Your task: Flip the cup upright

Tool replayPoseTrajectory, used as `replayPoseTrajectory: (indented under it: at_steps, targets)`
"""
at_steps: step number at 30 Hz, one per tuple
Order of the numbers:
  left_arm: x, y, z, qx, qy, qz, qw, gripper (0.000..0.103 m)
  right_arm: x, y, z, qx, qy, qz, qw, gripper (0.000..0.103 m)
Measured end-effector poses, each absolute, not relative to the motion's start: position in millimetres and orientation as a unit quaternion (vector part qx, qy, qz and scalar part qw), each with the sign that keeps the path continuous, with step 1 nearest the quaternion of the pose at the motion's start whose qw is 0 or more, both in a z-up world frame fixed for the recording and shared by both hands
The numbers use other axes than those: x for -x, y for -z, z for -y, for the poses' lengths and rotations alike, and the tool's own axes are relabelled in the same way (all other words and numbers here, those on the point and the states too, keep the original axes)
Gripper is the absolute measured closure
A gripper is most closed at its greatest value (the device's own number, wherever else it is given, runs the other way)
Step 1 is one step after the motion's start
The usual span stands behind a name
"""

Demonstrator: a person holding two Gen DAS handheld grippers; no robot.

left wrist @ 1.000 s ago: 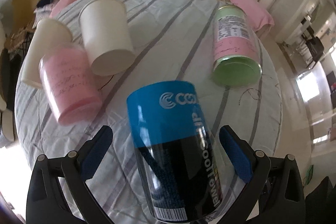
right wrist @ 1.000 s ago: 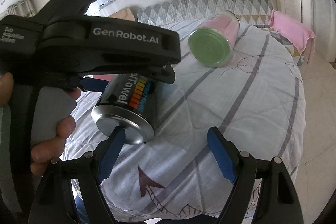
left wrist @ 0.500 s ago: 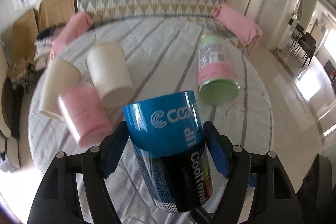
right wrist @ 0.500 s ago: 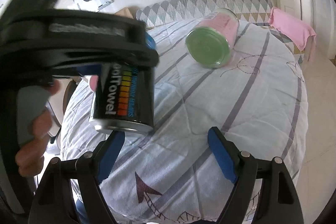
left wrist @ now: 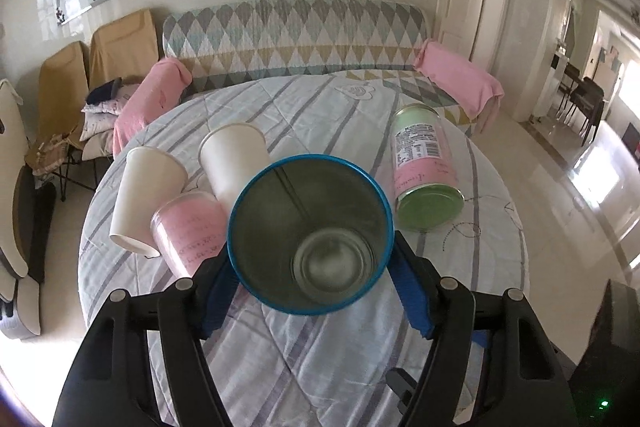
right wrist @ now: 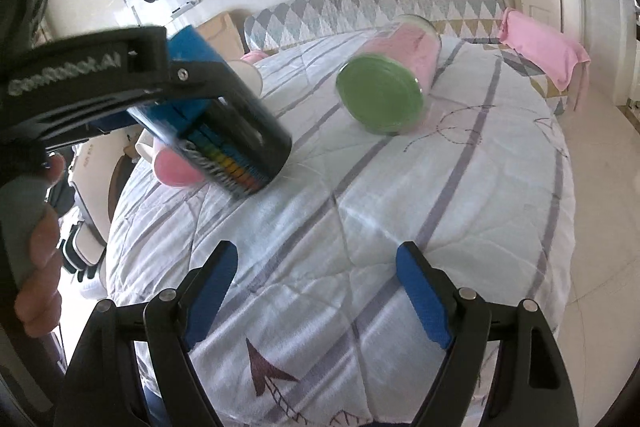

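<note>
A blue-and-black CoolTowel cup [left wrist: 310, 233] is held between the blue pads of my left gripper [left wrist: 316, 287], lifted off the table. In the left wrist view I look straight into its open mouth with the metal bottom visible. In the right wrist view the cup [right wrist: 224, 131] is tilted, blue rim up-left, base down-right just above the quilt, with the left gripper [right wrist: 120, 87] clamped on it. My right gripper [right wrist: 316, 291] is open and empty over the near part of the table.
A round table under a striped quilt [left wrist: 320, 115]. Two white paper cups [left wrist: 232, 157] [left wrist: 142, 195] and a pink-filled jar [left wrist: 188, 227] lie at left. A green-lidded jar [left wrist: 426, 179] lies at right, also in the right wrist view [right wrist: 384, 95]. A sofa [left wrist: 296, 31] stands behind.
The left gripper closed on the lying cup, lifted it and rotated it, so its mouth now faces the left camera. The right gripper stayed open and still.
</note>
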State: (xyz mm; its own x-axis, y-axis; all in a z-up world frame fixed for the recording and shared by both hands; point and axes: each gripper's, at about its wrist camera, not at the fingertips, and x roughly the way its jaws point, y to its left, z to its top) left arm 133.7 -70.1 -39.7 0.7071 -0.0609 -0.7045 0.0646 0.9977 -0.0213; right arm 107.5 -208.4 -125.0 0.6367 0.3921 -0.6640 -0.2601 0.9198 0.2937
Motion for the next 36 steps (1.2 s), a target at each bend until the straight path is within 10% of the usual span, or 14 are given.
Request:
replayPoseTrajectory:
  at_steps: [36]
  targets:
    - [-52,13,9,-0.03,0.007,-0.309,0.951,0.001,-79,80,174,-0.051,-0.146,-0.368,0.917,0.02]
